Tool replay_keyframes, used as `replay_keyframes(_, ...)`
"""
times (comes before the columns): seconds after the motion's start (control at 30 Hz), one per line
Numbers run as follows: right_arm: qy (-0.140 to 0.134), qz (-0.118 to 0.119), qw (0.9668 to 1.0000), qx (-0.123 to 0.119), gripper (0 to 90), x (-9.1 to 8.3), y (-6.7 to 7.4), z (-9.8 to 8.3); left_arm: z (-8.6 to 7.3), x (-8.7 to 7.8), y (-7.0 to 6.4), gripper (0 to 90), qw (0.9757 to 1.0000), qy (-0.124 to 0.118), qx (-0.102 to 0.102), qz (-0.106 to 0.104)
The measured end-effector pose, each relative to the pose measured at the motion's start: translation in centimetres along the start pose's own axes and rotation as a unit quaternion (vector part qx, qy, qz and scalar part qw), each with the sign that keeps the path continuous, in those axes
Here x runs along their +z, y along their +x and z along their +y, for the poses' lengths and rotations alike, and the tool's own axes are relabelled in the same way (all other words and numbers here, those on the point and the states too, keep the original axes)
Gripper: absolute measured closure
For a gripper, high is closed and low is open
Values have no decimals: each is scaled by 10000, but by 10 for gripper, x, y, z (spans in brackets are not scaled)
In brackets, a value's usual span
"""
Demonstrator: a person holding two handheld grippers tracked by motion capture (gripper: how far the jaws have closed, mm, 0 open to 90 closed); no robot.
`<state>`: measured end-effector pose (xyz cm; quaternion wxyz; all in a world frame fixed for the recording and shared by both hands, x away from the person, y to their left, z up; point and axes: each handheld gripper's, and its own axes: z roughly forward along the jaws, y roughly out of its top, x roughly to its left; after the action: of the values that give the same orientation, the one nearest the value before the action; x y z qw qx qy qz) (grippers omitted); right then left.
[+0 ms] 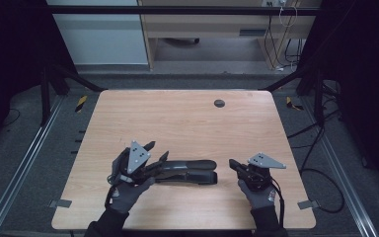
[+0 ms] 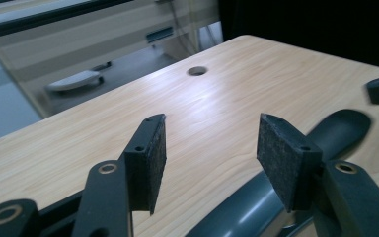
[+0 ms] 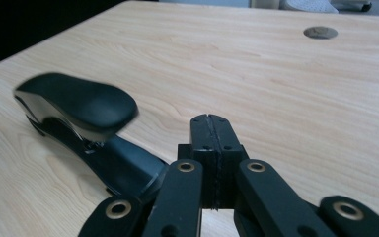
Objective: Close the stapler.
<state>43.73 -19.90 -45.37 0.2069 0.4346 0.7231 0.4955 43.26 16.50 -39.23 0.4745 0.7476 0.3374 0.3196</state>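
A: Where was the long black plastic stapler (image 1: 190, 171)?
B: Near table (image 1: 187, 118) edge, between the grippers. The left gripper (image 1: 154, 150) gaped empty beside it, likely for grabbing; the right gripper (image 1: 233, 163) was closed, empty.

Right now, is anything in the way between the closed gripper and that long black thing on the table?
Nothing visible. The right gripper, shut and empty, sits just past one end of the long black stapler-like tool, with bare table between them.
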Motion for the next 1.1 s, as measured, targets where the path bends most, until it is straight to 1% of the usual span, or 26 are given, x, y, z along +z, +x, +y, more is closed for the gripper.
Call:
replay_keyframes(0.1, -63, 70, 10000, 22, 900, -1, 2, 7, -9, -5, 15, 444, 9998, 62, -129, 169)
replay_keyframes(0.2, -72, 127, 9999, 11, 900, -2, 4, 14, -20, -10, 27, 444, 9990, 190, -211, 342)
replay_keyframes(0.3, -81, 186, 9998, -36, 900, -2, 7, 19, -32, -13, 38, 444, 9980, 262, -342, 453)
replay_keyframes(0.43, -65, 327, 9994, -32, 900, -2, 12, 24, -46, -17, 51, 444, 9961, 406, -476, 620)
replay_keyframes(0.53, -50, 445, 9990, -84, 900, -1, 17, 27, -58, -20, 60, 444, 9941, 511, -566, 771)
replay_keyframes(0.6, -51, 543, 9984, -114, 900, -1, 21, 29, -66, -21, 64, 444, 9927, 591, -621, 853)
replay_keyframes(0.67, 12, 639, 9978, -157, 900, 0, 25, 30, -72, -22, 67, 444, 9913, 655, -693, 905)
replay_keyframes(0.8, 81, 758, 9969, -216, 900, 5, 32, 31, -87, -24, 73, 444, 9883, 753, -839, 1031)
replay_keyframes(0.83, 123, 785, 9966, -226, 900, 7, 34, 31, -88, -24, 74, 444, 9879, 776, -843, 1050)
replay_keyframes(0.97, 180, 808, 9962, -254, 900, 11, 35, 30, -96, -23, 77, 444, 9862, 841, -895, 1114)
replay_keyframes(1.03, 249, 784, 9963, -259, 900, 13, 35, 27, -98, -23, 78, 444, 9851, 872, -916, 1164)
replay_keyframes(1.1, 230, 797, 9963, -236, 900, 14, 35, 24, -100, -22, 79, 444, 9847, 876, -942, 1179)
